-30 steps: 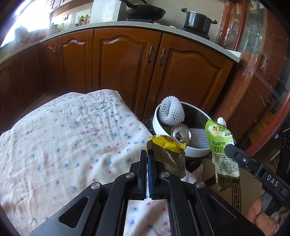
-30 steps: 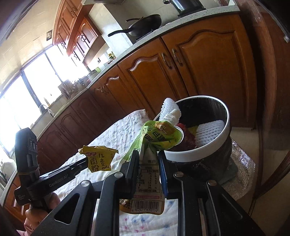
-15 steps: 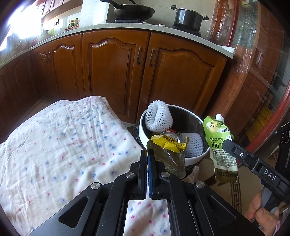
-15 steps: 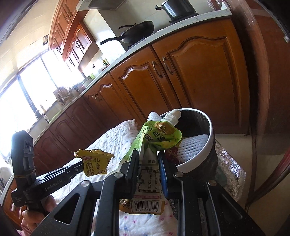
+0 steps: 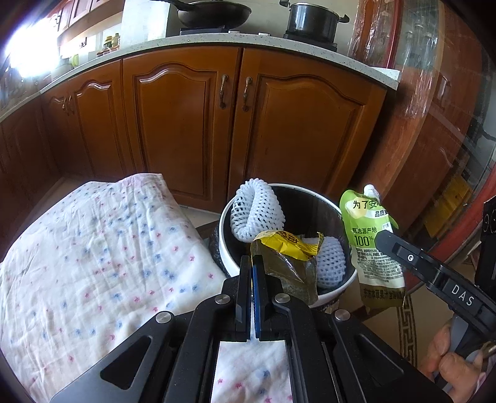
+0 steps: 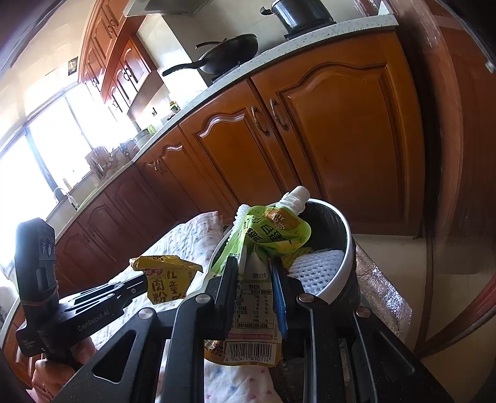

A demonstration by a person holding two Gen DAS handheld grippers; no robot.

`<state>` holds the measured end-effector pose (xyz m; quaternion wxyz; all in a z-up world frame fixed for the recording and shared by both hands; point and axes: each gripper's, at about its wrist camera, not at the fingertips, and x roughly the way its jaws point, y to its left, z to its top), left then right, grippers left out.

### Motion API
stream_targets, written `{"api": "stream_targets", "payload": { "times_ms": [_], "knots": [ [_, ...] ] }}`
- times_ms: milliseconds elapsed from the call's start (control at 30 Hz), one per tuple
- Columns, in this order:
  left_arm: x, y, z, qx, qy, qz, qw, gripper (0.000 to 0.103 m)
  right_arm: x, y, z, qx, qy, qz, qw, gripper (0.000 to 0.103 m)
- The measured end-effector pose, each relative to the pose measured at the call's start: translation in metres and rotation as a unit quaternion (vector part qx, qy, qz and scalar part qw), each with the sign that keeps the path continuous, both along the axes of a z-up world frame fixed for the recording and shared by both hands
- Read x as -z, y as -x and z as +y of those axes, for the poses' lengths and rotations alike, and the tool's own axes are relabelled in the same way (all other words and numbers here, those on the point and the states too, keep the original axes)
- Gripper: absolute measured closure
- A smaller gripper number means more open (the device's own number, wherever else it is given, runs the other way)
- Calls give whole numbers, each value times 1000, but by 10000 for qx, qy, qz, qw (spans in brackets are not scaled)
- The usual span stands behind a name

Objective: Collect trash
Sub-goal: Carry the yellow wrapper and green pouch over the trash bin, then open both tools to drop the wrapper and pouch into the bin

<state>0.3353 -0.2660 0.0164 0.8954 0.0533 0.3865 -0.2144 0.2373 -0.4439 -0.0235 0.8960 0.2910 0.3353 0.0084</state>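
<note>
My left gripper [image 5: 253, 263] is shut on a yellow snack wrapper [image 5: 285, 251] and holds it at the near rim of the trash bin [image 5: 333, 290]. The wrapper also shows in the right wrist view [image 6: 167, 279]. My right gripper [image 6: 254, 266] is shut on a green drink pouch [image 6: 272, 231] with a white spout, beside the bin [image 6: 345, 263]. The pouch shows in the left wrist view [image 5: 372, 245] at the bin's right side. The bin is white-rimmed with a dark inside and holds white foam fruit nets [image 5: 255, 210].
A table with a white flowered cloth [image 5: 93, 248] lies left of the bin. Brown kitchen cabinets [image 5: 248, 124] stand behind, with a wok [image 5: 210, 14] and a pot [image 5: 311, 20] on the counter. A brown door frame [image 6: 446, 155] is to the right.
Both grippers have risen and pulled back a little from the bin, so it looks smaller and lower. The wrapper and the pouch stay held. The can in the bin is now hidden behind the wrapper.
</note>
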Motion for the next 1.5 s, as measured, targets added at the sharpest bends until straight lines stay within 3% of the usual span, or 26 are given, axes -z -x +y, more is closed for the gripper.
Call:
{"api": "stream_targets", "payload": {
  "times_ms": [567, 1367, 1500],
  "knots": [
    [24, -43, -49, 146, -306, 203, 9992, 103, 15, -37, -12, -121, 459, 273, 9985, 81],
    [41, -61, -62, 171, -439, 364, 9982, 103, 34, -64, -18, -294, 512, 540, 9968, 81],
    [44, -63, -61, 184, -490, 481, 9975, 95, 39, -67, -20, -296, 436, 567, 9970, 75]
  ]
}}
